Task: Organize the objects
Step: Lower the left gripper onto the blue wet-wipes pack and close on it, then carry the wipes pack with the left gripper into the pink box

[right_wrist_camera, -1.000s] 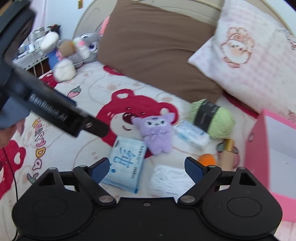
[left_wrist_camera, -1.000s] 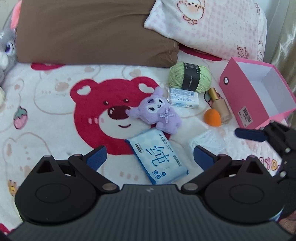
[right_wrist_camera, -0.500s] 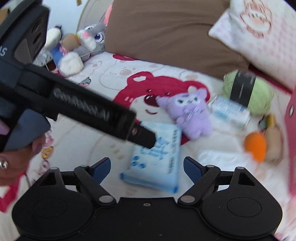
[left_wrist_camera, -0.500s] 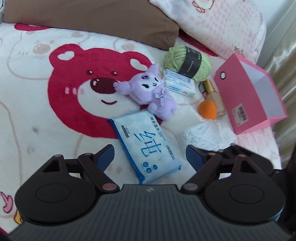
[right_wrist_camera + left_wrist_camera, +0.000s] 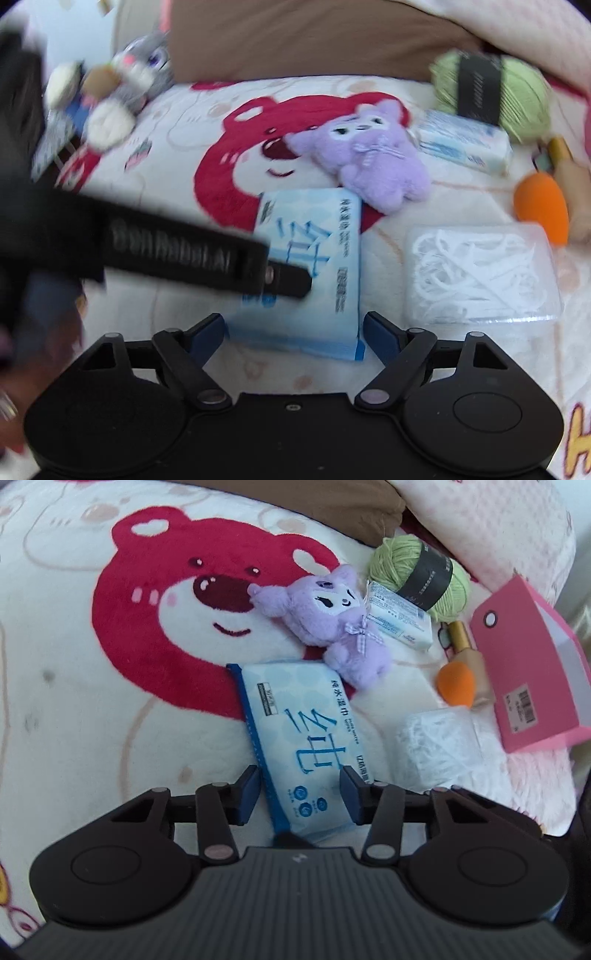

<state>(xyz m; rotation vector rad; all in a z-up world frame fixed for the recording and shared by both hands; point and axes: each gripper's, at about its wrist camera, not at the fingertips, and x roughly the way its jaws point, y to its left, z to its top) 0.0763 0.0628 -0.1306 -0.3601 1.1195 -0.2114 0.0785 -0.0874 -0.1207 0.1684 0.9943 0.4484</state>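
Note:
A light blue wet-wipes pack [image 5: 295, 723] lies flat on the bear-print blanket [image 5: 74, 664]. My left gripper [image 5: 301, 794] stands over its near end. Its jaws are closing with the pack between them, and I see no firm press on the pack. In the right wrist view the same pack [image 5: 314, 266] lies just ahead of my right gripper [image 5: 295, 332]. That gripper's jaws stand wide either side of the pack's near edge and are closing slightly. The left gripper's black finger [image 5: 288, 280] reaches across the pack from the left, blurred.
Beyond the pack lie a purple plush [image 5: 332, 627], green yarn [image 5: 417, 572], a small tissue pack [image 5: 399, 624], an orange sponge [image 5: 456, 683] and a gold-capped bottle [image 5: 469, 653]. A clear bag of white picks [image 5: 436, 738] and an open pink box [image 5: 524, 664] sit right. A grey rabbit plush [image 5: 140, 70] is far left.
Both grippers have come down toward the wipes pack. The left jaws have narrowed from wide open to close around its near end. The right jaws narrowed only slightly.

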